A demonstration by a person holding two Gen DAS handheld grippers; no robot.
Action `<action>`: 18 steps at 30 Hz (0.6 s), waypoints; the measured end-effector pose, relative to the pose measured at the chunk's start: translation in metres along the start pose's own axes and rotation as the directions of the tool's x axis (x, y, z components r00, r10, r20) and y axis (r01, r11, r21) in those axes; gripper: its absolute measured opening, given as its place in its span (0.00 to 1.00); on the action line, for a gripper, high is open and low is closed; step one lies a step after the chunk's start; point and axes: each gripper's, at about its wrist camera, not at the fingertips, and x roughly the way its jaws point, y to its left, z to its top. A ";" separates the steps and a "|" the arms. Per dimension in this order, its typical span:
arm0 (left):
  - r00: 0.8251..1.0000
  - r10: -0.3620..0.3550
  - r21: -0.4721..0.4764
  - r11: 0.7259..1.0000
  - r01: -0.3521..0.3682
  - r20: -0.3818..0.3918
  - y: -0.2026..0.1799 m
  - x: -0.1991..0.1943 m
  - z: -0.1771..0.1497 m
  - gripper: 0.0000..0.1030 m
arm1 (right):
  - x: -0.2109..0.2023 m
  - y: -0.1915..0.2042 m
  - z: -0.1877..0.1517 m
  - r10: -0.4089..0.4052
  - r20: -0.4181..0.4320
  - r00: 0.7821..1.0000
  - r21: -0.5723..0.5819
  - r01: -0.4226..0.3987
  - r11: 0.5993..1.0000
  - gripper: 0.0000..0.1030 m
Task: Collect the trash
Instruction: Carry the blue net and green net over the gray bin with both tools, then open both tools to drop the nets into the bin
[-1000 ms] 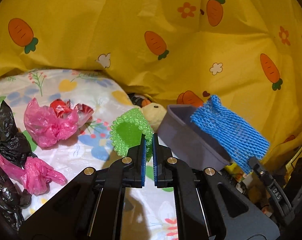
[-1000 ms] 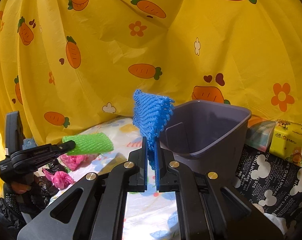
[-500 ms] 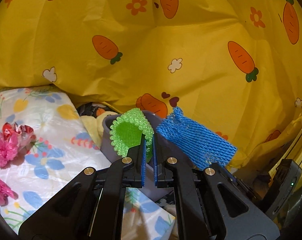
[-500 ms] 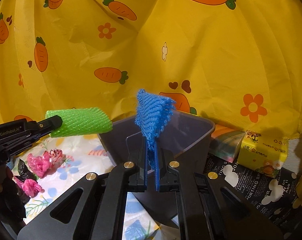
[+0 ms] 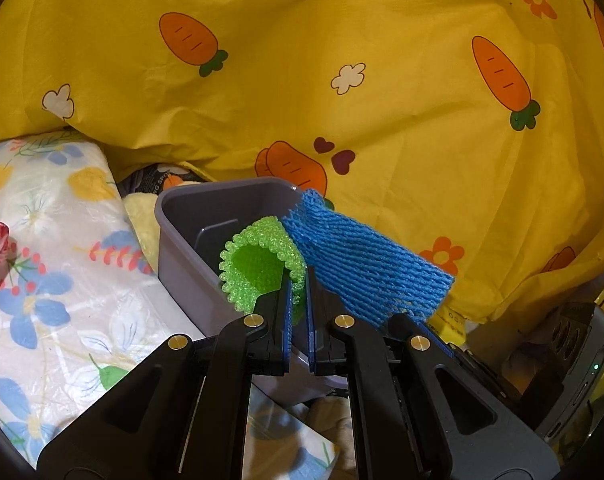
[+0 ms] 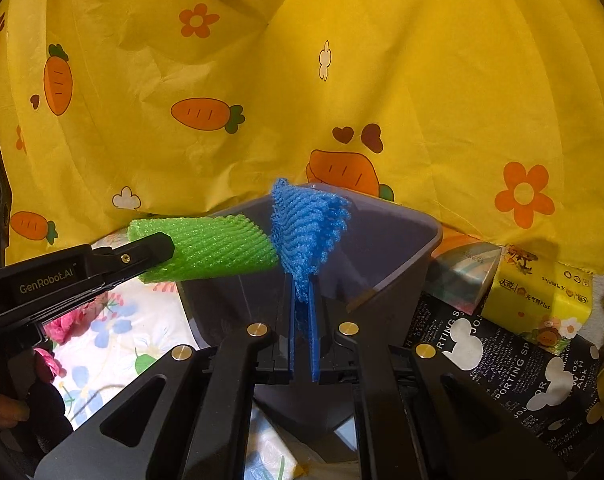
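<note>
— Yellow carrot cloth [image 6: 230, 80] is hanging behind everything. Where is the bin?

— Straight ahead of both grippers: the grey bin [image 6: 402, 240] is sitting at the edge of the floral sheet [image 5: 54, 280], its mouth tipping toward them.

— And the trash?

— The left gripper [image 5: 298, 300] is pinching the green net [image 5: 258, 264], whose long axis is lying level, its far end over the bin's mouth. The right gripper [image 6: 303, 308] is squeezing the blue net [image 6: 306, 228], which is standing up over the opening (the two nets are touching, I judge).

— Which is nearer?

— Both are hovering at the rim, fingers pointing forward; letting go is probably next.
</note>
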 end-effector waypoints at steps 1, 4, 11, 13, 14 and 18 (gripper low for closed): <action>1.000 -0.003 -0.002 1.000 0.003 -0.006 0.000 0.003 0.000 0.05 | 0.003 0.000 0.001 -0.001 -0.004 1.000 -0.002 0.001 1.000 0.07; 1.000 -0.015 -0.013 1.000 0.014 -0.018 0.003 0.008 0.000 0.05 | 0.008 0.000 0.000 -0.001 -0.015 1.000 -0.003 0.001 1.000 0.07; 0.999 -0.034 -0.025 0.999 0.034 -0.004 0.009 0.008 0.000 0.58 | 0.015 -0.003 0.002 0.013 -0.024 1.000 -0.003 -0.013 1.000 0.13; 0.999 -0.030 -0.035 0.999 0.030 0.016 0.012 0.003 0.000 0.66 | 0.017 -0.002 0.001 0.010 -0.025 1.000 -0.007 -0.010 1.000 0.23; 0.999 -0.031 -0.040 0.999 0.032 0.016 0.013 0.002 0.000 0.69 | 0.018 -0.002 0.000 0.011 -0.026 1.000 -0.009 -0.011 1.000 0.26; 0.999 -0.018 -0.057 0.998 0.019 0.027 0.020 -0.004 0.000 0.77 | 0.021 -0.003 -0.001 0.008 -0.033 0.999 -0.006 -0.008 1.000 0.36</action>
